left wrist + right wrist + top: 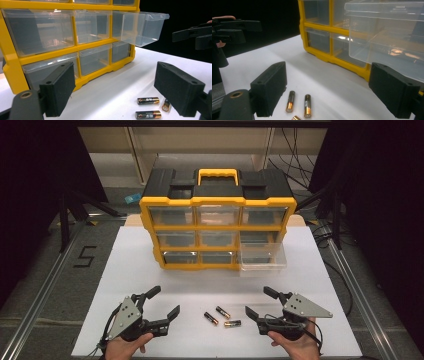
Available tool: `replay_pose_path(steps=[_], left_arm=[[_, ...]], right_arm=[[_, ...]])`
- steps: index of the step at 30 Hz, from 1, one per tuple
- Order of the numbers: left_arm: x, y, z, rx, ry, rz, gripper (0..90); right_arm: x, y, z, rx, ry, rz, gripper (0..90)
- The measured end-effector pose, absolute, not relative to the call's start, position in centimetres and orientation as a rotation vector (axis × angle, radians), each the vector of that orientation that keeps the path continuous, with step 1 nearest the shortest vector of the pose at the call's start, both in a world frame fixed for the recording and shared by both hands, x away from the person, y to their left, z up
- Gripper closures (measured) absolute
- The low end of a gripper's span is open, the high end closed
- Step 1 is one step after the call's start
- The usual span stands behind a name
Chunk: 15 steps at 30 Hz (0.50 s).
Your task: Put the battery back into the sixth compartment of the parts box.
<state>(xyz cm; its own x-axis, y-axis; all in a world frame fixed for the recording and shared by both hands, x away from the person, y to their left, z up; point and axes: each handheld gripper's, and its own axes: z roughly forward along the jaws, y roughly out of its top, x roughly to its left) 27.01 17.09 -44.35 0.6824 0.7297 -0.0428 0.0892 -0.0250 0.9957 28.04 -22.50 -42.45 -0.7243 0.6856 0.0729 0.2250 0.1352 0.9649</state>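
Observation:
Three AA batteries (211, 318) (223, 312) (232, 323) lie loose on the white table (130, 270), near its front edge. They are between my two grippers. My left gripper (165, 301) is open and empty, just left of them. In the left gripper view they lie low between the jaws (148, 100). My right gripper (258, 301) is open and empty on their right. The right gripper view shows two batteries (290, 101) (307, 105) beside its left pad. Behind stands a yellow-and-black drawer cabinet (217, 225). Its clear middle-right drawer (262, 257) is pulled out and looks empty.
The cabinet's other clear drawers (40, 30) are pushed in. A yellow carry handle (217, 172) tops it. Metal rails (45, 285) run along both sides of the table. A "5" mark (85, 256) is on the floor at left, and cables (327, 240) lie at right.

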Motion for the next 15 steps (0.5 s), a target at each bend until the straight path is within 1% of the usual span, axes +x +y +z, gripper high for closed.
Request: replay_pose_path(steps=[15], left_arm=[[27.02, 17.05, -44.38, 1.534, 0.702, 0.584, 16.6]], right_arm=[[28.11, -22.23, -42.43, 0.855, 2.067, 1.602, 15.9]])
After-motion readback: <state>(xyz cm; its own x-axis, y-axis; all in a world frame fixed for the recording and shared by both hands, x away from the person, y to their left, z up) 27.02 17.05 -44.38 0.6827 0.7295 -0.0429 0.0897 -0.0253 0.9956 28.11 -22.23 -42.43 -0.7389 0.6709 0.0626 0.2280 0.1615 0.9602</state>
